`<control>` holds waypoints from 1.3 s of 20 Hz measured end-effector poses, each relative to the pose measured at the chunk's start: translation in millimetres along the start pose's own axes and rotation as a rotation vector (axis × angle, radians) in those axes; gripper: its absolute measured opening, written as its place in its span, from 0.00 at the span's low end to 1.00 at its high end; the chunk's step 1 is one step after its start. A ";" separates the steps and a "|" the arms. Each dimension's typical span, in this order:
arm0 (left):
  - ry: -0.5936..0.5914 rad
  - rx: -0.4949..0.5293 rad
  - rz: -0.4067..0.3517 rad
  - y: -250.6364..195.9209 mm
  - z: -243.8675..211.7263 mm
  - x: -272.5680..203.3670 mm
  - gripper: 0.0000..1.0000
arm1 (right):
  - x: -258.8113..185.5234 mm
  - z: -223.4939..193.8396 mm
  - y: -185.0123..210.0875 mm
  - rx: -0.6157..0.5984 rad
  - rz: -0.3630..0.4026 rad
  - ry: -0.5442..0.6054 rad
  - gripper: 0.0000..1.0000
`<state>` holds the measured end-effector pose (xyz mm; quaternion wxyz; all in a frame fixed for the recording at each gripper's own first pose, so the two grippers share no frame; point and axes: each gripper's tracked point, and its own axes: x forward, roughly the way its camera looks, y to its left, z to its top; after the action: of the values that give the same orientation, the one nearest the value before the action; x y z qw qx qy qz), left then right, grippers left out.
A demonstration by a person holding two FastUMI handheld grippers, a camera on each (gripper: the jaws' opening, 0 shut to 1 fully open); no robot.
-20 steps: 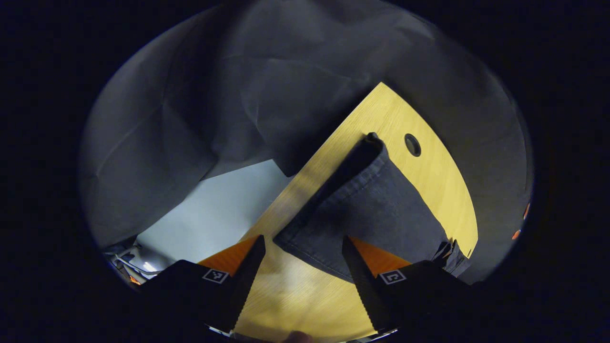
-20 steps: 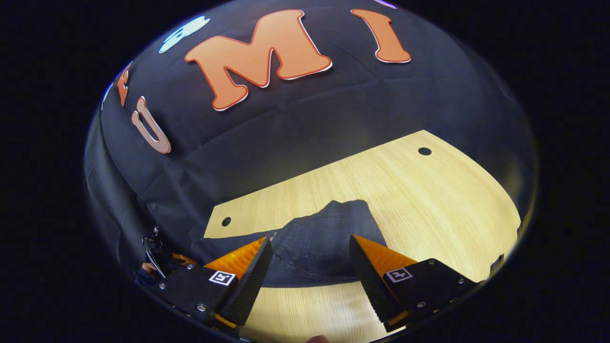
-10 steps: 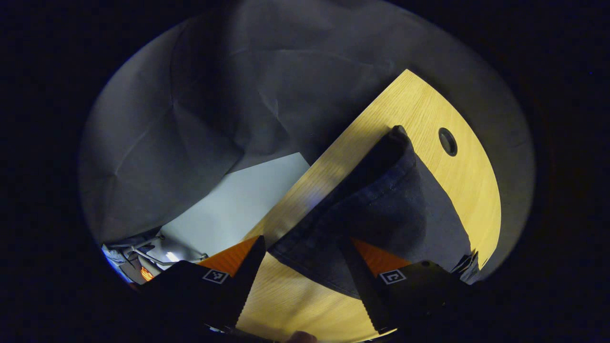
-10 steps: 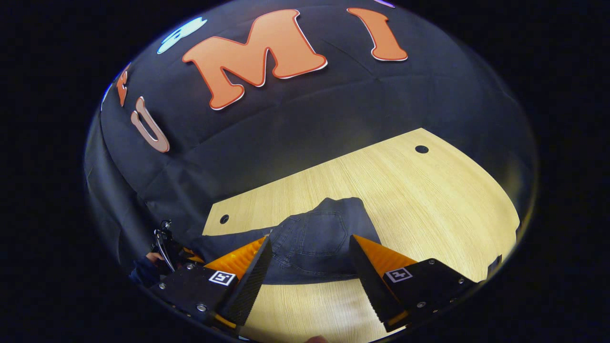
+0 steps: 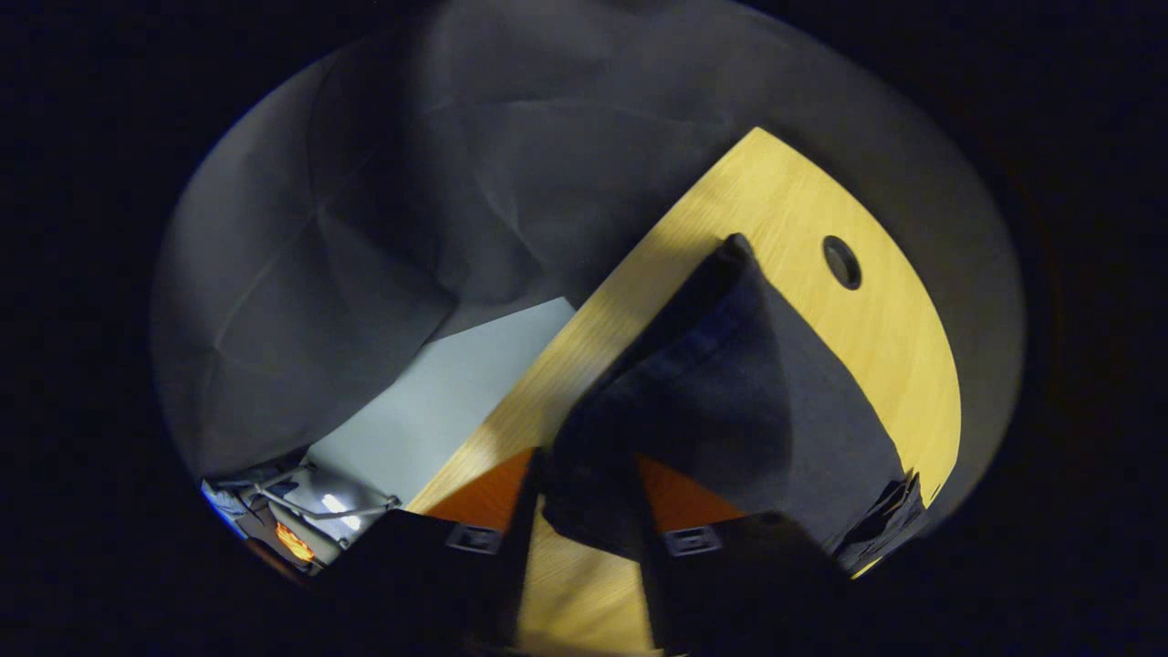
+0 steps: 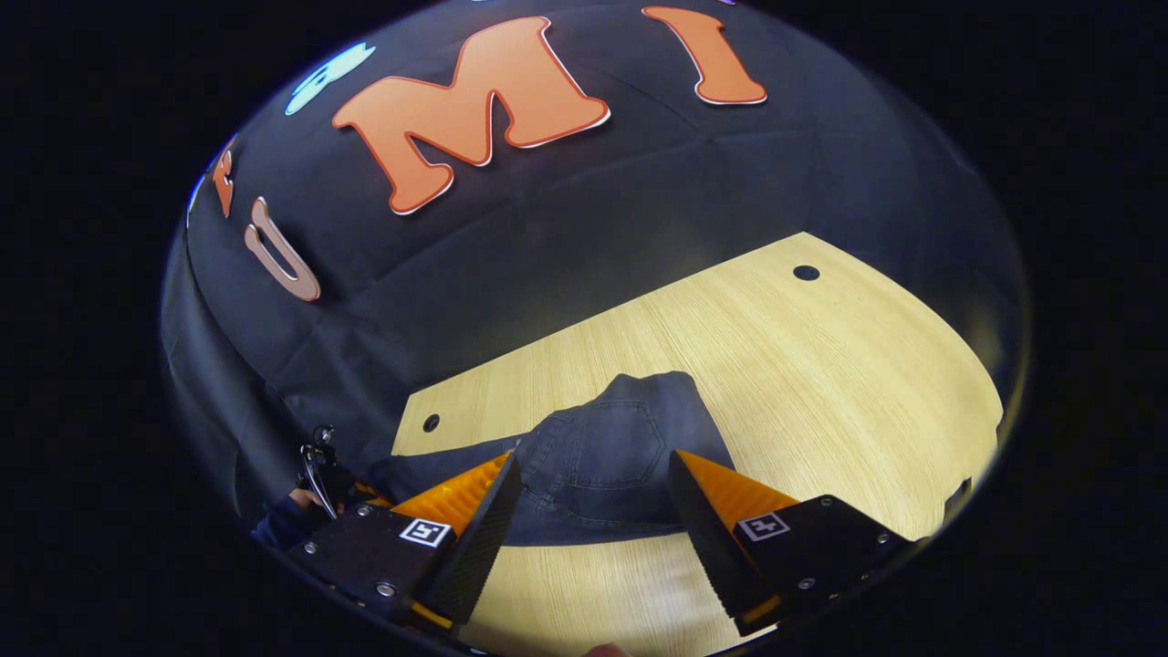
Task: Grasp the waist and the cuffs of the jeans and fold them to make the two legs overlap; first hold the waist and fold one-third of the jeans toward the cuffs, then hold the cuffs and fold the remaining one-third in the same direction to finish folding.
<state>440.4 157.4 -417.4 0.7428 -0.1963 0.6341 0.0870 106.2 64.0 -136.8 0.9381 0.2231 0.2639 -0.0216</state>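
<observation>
Dark jeans point(image 5: 748, 392) lie lengthwise on the wooden table point(image 5: 794, 205), running away from me in the left gripper view. My left gripper point(image 5: 586, 465) has its fingers drawn in around the near cuff edge, with cloth between them and a gap still showing. In the right gripper view the waist end of the jeans point(image 6: 611, 452), back pocket up, lies flat just beyond my right gripper point(image 6: 589, 474). That gripper is open, with its fingers on either side of the waist hem and above the table point(image 6: 821, 383).
The table has a round cable hole point(image 5: 841, 262) beside the jeans, and two holes point(image 6: 806, 272) point(image 6: 431, 422) near its back edge. Black cloth wall rises behind it. A pale floor point(image 5: 438, 401) lies past the table's side edge. A hand point(image 6: 292, 500) holds the other gripper at far left.
My left gripper has moved in over the cuff edge and its fingers have narrowed around the cloth. The right gripper has barely moved and stays open.
</observation>
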 end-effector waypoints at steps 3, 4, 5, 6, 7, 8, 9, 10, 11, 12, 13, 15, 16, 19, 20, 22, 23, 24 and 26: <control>-0.042 0.012 -0.058 -2.5 -5.6 -5.8 0.21 | -1.6 2.7 -2.1 -0.003 0.005 -0.003 0.98; -0.054 0.040 -0.081 -4.2 -3.8 -1.5 0.12 | -2.1 3.6 -3.1 -0.002 0.005 -0.001 0.98; -0.065 0.011 -0.102 -4.7 -5.7 -5.1 0.12 | -2.6 3.5 -4.8 -0.001 0.005 -0.001 0.98; -0.046 -0.001 -0.138 -7.0 -8.2 -7.2 0.06 | -1.6 5.4 -5.9 0.000 0.007 0.002 0.98; -0.067 -0.033 -0.177 -9.8 -5.4 -7.9 0.06 | -2.3 7.4 -8.0 0.007 0.007 0.001 0.98; -0.084 -0.057 -0.219 -14.0 -2.6 -13.6 0.06 | -1.7 10.0 -7.6 0.013 0.014 0.001 0.98; -0.124 -0.062 -0.253 -15.4 0.9 -22.6 0.06 | -3.3 10.7 -8.2 0.019 0.018 0.000 0.98; -0.152 -0.053 -0.287 -18.3 2.9 -38.8 0.06 | -2.9 13.4 -8.3 0.023 0.025 -0.001 0.98; -0.193 -0.048 -0.315 -18.4 4.0 -62.6 0.06 | -2.2 15.4 -6.9 0.023 0.031 0.001 0.98; -0.216 -0.029 -0.336 -23.7 3.9 -80.5 0.06 | -1.6 18.0 -6.4 0.021 0.037 -0.003 0.98; -0.250 -0.019 -0.348 -27.6 4.1 -95.1 0.06 | -1.5 20.5 -4.3 0.014 0.047 -0.004 0.98; -0.301 0.004 -0.386 -37.1 3.8 -125.8 0.06 | -2.0 23.8 -3.1 -0.003 0.060 -0.005 0.98; -0.323 0.017 -0.411 -42.1 1.9 -142.2 0.06 | -1.2 25.3 -2.5 -0.010 0.064 -0.005 0.98; -0.398 0.076 -0.444 -51.2 -0.6 -182.0 0.06 | -1.6 29.8 -3.3 -0.017 0.084 -0.003 0.98; -0.424 0.100 -0.459 -58.8 -5.7 -195.6 0.06 | -1.0 30.3 -4.1 -0.016 0.090 -0.002 0.98; -0.471 0.148 -0.463 -72.0 -15.7 -218.2 0.06 | -1.0 33.8 -6.6 -0.013 0.101 -0.003 0.98; -0.492 0.173 -0.462 -80.6 -24.0 -227.7 0.06 | -1.2 35.7 -8.1 -0.011 0.105 -0.004 0.98; -0.517 0.206 -0.460 -89.9 -29.6 -238.3 0.05 | -1.0 37.7 -9.2 -0.008 0.115 -0.006 0.98; -0.557 0.263 -0.464 -110.0 -40.0 -253.5 0.05 | -0.7 41.8 -11.1 -0.003 0.126 -0.009 0.98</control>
<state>399.8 71.8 -154.7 0.9054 -0.2064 0.3527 -0.1153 124.1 36.0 -109.1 0.9392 0.2377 0.2450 0.0367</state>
